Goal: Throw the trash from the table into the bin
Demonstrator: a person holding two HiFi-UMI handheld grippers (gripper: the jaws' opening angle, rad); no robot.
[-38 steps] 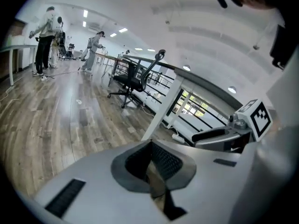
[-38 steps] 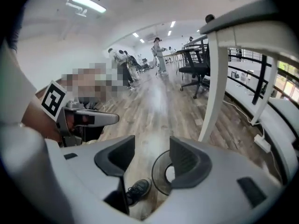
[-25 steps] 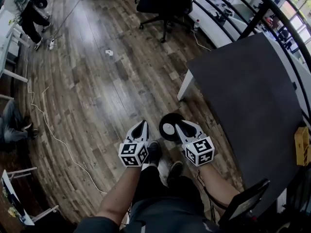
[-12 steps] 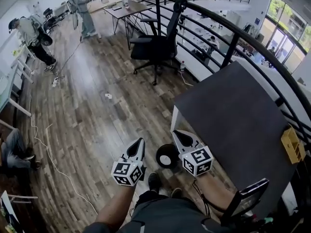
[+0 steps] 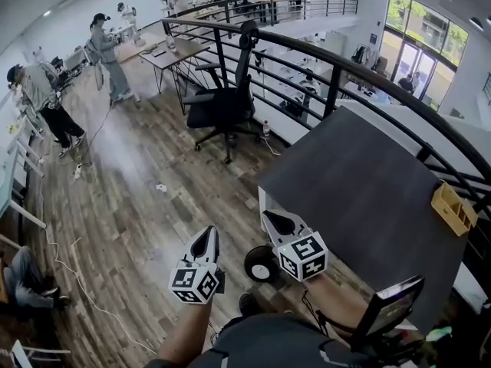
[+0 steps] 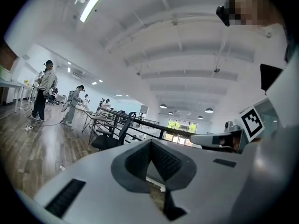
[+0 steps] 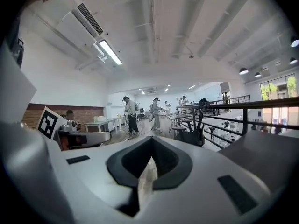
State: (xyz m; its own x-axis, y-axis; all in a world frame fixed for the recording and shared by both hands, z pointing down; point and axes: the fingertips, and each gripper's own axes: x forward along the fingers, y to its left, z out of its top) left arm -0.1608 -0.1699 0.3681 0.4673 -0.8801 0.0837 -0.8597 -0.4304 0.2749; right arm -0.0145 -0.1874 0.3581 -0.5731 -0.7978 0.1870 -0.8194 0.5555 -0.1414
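Dark grey desk (image 5: 368,198) shows no trash, only a yellow box (image 5: 453,208) at its far edge; a white piece (image 5: 264,271), likely trash, lies in the bin (image 5: 250,261) on the floor beside it; left tongs (image 5: 205,234) clenched, empty; right tongs (image 5: 271,219) have just been closing on nothing; the task looks about done.

Bright daylit room, fisheye edges, blurred tongs

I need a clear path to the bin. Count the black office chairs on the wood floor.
1. The black office chair stands by the railing, past the dark table's far corner. More may be hidden among the desks farther back.
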